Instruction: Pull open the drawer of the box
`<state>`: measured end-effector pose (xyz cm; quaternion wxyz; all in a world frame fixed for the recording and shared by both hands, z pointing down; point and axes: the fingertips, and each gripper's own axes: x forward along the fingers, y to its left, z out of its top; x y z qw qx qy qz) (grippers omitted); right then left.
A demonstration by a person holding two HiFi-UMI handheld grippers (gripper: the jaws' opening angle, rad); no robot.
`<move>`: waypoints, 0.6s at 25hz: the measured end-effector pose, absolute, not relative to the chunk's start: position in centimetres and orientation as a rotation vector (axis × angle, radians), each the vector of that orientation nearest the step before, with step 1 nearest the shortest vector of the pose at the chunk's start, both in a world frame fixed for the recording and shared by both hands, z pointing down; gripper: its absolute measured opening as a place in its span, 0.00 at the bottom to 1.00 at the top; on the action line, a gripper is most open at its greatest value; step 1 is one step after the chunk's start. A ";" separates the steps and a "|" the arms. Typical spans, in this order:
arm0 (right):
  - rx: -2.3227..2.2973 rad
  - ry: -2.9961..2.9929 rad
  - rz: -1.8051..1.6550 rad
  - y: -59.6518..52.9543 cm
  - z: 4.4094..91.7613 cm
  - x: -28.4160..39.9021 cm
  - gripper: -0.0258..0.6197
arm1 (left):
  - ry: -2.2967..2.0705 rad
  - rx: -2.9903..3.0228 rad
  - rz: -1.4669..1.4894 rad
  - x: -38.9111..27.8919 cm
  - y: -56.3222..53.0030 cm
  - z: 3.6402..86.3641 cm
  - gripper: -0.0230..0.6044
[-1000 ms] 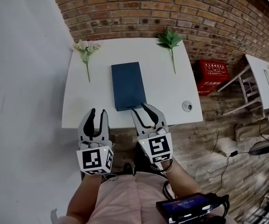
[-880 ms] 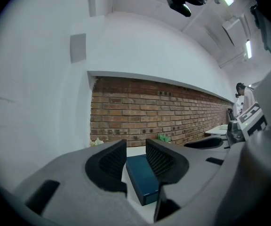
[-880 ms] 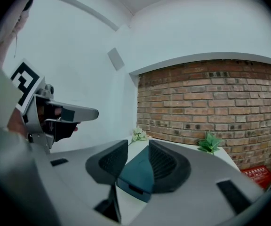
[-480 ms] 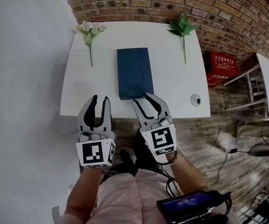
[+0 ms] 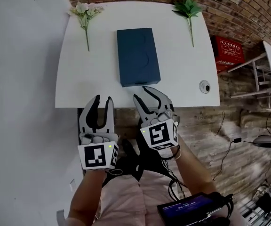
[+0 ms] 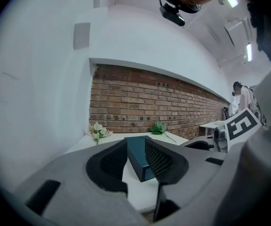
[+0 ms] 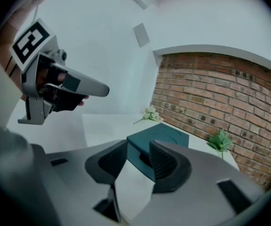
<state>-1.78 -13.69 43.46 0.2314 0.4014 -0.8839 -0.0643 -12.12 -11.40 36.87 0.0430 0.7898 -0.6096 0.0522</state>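
**Step in hand:** approach – the drawer is not yet being pulled. The box, dark blue and lying flat, is being presented at the middle of the white table. Its short near end is facing the operator, and it appears fully closed.

**Grippers:** The left gripper is being held short of the table's near edge, off to the left of the box. Its jaws are being kept spread, having just been closing slightly, and nothing is being carried between the pads. The right gripper is being held just in front of the box's near end, apart from it. Its jaws are likewise parted, and nothing is being pinched.

**Next move, as judged:** the right gripper is to be advanced to the near end face, where a pull is expected, and closed on it. The left gripper is probably being needed to steady the box while the drawer is being drawn toward the operator.

**Limits of view:** the drawer seam and any pull are not being resolved in the head view. In the right gripper view a dark recess is being suggested on the end face – it is being partly covered by 1 jaw. The far end face of the box is not being shown in any of the 3 views.
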 end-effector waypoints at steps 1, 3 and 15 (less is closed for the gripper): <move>1.084 -2.412 -0.189 -13.6 44.2 -1.9 0.28 | -1.860 2.403 0.167 -12.2 -11.2 37.6 0.24; 1.041 -2.376 -0.207 -13.6 45.7 -2.1 0.29 | -1.853 2.377 0.180 -12.5 -10.8 38.8 0.24; 0.835 -2.315 -0.139 -15.0 50.7 -3.4 0.40 | -1.861 2.294 0.222 -13.6 -11.9 41.7 0.24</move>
